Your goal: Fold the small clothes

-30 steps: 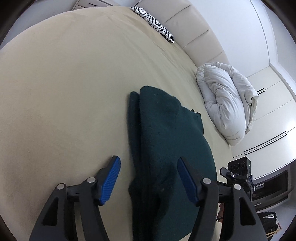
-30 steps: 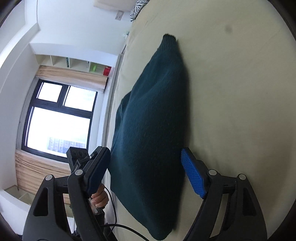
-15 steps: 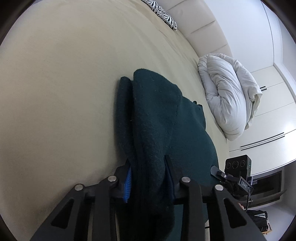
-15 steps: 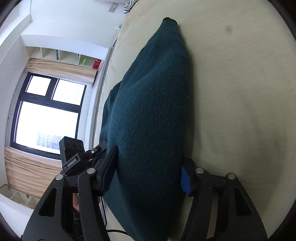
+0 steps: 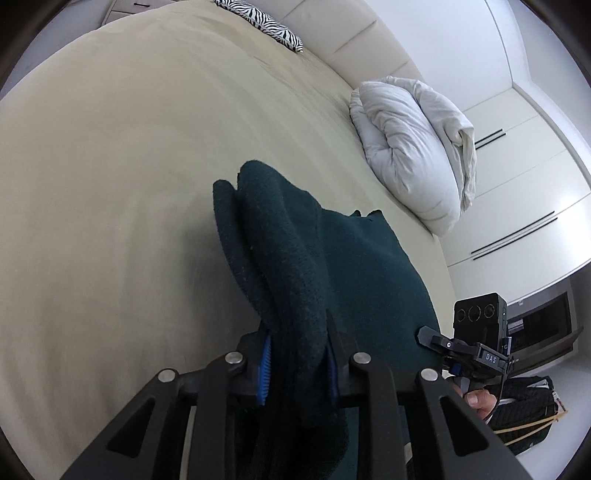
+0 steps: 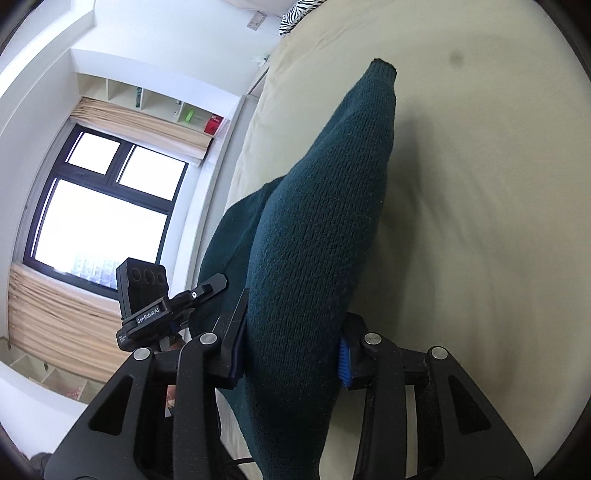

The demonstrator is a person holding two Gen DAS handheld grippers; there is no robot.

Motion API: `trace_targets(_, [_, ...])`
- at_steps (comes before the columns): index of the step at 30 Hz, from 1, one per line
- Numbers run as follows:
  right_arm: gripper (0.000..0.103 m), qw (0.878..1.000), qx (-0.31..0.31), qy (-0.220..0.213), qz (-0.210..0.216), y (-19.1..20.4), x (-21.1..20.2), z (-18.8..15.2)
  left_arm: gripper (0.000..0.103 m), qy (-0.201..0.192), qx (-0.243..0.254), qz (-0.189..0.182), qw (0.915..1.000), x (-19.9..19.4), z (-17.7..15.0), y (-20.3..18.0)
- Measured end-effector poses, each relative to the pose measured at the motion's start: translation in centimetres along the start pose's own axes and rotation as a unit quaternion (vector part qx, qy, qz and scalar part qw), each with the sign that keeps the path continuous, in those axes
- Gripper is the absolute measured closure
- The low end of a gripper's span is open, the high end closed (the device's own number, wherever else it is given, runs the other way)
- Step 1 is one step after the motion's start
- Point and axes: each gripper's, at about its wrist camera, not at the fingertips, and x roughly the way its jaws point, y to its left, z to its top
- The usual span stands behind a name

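A dark green knit sweater [image 5: 332, 273] lies partly folded on a beige bed [image 5: 110, 184]. My left gripper [image 5: 297, 365] is shut on a thick bunch of its near edge and lifts it off the sheet. My right gripper [image 6: 291, 354] is shut on the other near corner of the sweater [image 6: 325, 229], which rises in a ridge away from me. Each gripper also shows in the other's view: the right one in the left wrist view [image 5: 476, 350], the left one in the right wrist view [image 6: 155, 310].
A rolled white duvet [image 5: 410, 147] lies at the bed's far right. A zebra-print pillow [image 5: 262, 18] sits at the headboard. White wardrobes [image 5: 524, 177] stand to the right; a window [image 6: 99, 206] and shelves are beyond the bed's left edge.
Both grippers moved onto the sweater's near edge and closed on it, then lifted it; the fabric now rises off the bed in a ridge.
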Motion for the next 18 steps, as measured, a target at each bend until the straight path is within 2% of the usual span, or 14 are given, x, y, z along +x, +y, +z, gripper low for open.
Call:
trace_targets(5, [0.068,1.0,0.027,0.002,0.003,-1.5,-3.2,-8.1,0.078,0.029,0.017,0.023,0.9992,1.1,-6.9,-1.4])
trace_targets(9, [0.068,0.999,0.054,-0.002,-0.008,-3.9,-4.0,-13.6,0.076,0.025,0.002,0.031,0.9992,2.0,-9.4,-0.4])
trace_targets(12, [0.067,0.997,0.074,-0.012,-0.001,-6.0,-4.0,-15.4,0.072,0.02,-0.008,0.034,0.9992,1.9,-9.6,0.4])
trace_targets(14, [0.067,0.996,0.084,-0.015,0.012,-7.2,-3.5,-15.9,0.069,0.013,0.014,0.055,0.9983,1.9,-9.8,-0.2])
trace_targets(18, [0.064,0.996,0.082,-0.017,0.015,-6.9,-3.1,-16.2,0.065,0.002,0.034,0.082,0.9961,1.9,-10.0,-0.9])
